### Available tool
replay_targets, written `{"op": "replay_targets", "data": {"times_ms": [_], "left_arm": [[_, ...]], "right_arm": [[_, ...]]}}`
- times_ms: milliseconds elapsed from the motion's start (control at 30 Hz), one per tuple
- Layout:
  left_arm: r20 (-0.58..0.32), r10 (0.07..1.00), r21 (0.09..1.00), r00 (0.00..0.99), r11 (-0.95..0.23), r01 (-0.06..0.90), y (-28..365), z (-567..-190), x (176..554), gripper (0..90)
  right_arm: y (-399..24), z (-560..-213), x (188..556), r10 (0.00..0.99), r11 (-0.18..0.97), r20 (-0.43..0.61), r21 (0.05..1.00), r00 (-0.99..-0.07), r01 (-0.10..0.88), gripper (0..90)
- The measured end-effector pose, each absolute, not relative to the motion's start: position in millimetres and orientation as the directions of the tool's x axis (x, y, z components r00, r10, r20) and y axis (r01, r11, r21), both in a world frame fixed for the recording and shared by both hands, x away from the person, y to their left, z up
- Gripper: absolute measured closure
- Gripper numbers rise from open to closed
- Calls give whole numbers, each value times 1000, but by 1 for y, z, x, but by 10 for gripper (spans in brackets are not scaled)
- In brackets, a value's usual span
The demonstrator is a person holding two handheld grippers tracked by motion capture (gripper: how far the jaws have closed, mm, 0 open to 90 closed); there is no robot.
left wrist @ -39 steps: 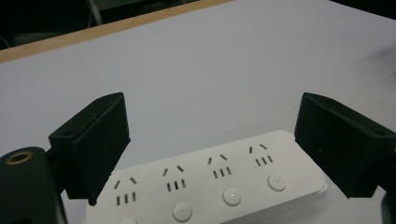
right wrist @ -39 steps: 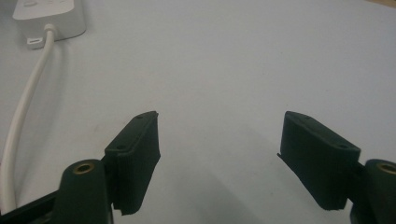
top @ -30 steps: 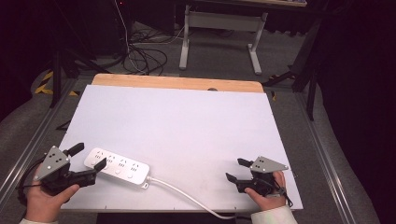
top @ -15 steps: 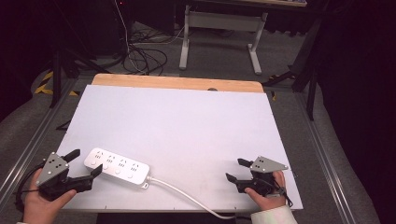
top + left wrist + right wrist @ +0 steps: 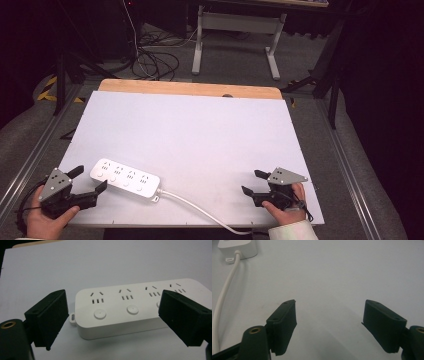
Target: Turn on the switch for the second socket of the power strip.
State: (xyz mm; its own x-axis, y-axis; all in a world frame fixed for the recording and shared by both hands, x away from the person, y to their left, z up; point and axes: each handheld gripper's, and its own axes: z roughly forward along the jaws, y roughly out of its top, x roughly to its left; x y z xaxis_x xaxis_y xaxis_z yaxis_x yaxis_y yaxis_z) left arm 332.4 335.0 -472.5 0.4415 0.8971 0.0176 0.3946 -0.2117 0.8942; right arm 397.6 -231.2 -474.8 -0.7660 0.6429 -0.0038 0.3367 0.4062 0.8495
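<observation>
Near the table's front-left corner, the left gripper, jaws spread, lines up on the white power strip; next it must advance and close. The right gripper rests spread near the front-right corner.

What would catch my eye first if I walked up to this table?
Probably the white power strip lying near the front left of the white table, its cord trailing off the front edge. Next, the two black hand-held grippers: the left gripper open just beside the strip's end, the right gripper open near the front right.
</observation>
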Motion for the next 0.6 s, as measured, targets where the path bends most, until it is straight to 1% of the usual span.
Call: {"op": "replay_targets", "data": {"times_ms": [167, 267, 367, 600], "left_arm": [[26, 892, 897, 452, -220, 382, 332, -468, 331, 100], [30, 892, 887, 451, -231, 399, 331, -465, 331, 100], [14, 891, 884, 454, -224, 411, 332, -462, 331, 100], [-57, 880, 882, 471, -176, 436, 334, -461, 331, 100]], "right_arm": [[-231, -474, 397, 641, 409, -7, 850, -768, 333, 276], [-231, -474, 398, 640, 408, -6, 850, -768, 333, 276], [-231, -475, 398, 639, 411, -8, 849, -769, 332, 276], [-231, -475, 398, 638, 413, -8, 848, -770, 333, 276]]}}
